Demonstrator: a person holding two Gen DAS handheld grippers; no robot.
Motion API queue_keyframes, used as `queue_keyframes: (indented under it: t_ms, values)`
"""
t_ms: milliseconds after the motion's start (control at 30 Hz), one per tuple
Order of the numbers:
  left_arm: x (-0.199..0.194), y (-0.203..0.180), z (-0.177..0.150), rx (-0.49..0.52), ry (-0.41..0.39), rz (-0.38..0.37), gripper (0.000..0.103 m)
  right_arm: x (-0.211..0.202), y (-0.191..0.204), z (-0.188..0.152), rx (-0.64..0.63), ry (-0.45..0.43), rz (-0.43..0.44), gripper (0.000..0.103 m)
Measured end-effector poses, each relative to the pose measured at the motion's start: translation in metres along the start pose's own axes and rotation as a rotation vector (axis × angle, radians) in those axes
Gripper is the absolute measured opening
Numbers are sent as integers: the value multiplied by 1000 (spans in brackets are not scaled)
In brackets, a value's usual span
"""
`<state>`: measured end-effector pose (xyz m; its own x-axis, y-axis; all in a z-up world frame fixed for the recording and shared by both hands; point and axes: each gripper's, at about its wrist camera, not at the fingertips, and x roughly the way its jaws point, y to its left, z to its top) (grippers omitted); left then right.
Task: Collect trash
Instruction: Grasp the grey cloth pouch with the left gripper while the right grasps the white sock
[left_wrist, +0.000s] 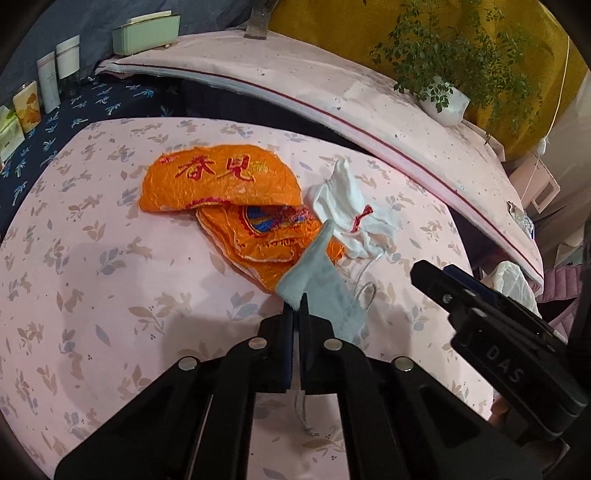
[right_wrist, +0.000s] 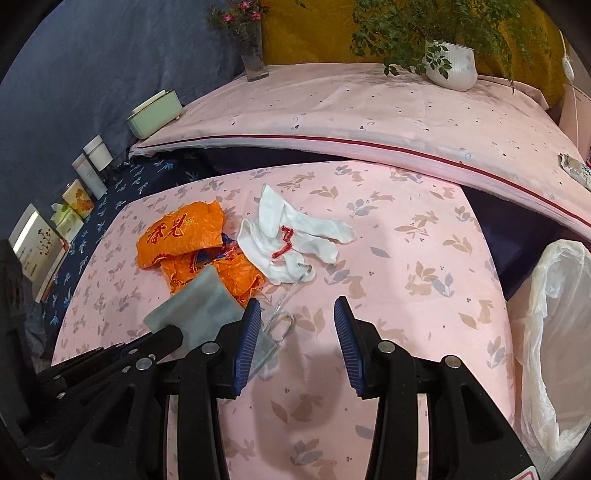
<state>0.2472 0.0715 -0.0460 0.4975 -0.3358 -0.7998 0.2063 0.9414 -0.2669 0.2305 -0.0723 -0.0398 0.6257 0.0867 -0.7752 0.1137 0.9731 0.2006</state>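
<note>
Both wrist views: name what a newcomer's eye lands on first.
The crumpled orange wrapper with red lettering lies mid-table on the pink rabbit-print cloth. Beside it to the right sits a white fabric piece. Nearer, the left gripper pinches a pale blue face mask.

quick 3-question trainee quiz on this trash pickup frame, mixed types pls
1. True or false: the left gripper is shut on the grey-blue mask.
2. What sits between the right gripper's open fingers? A) the white cloth B) the orange wrapper C) nothing but the pink sheet
3. Fill in: the white plastic bag hangs at the ___ edge of the right wrist view.

Key: 1 true; 2 C; 3 right
</note>
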Motion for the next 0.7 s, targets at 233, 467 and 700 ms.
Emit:
queue_keyframes:
  t_ms: [233,467,700]
  values:
    - [-23,15,29,-17,-61,10,1,33,17,32,-29,9,-4,41]
    - [-28,23,51,-3,-97,40,1,72,22,55,-21,42,-9,50]
    - [-17,25,62,-4,-88,66,1,101,23,60,-37,89,-43,19]
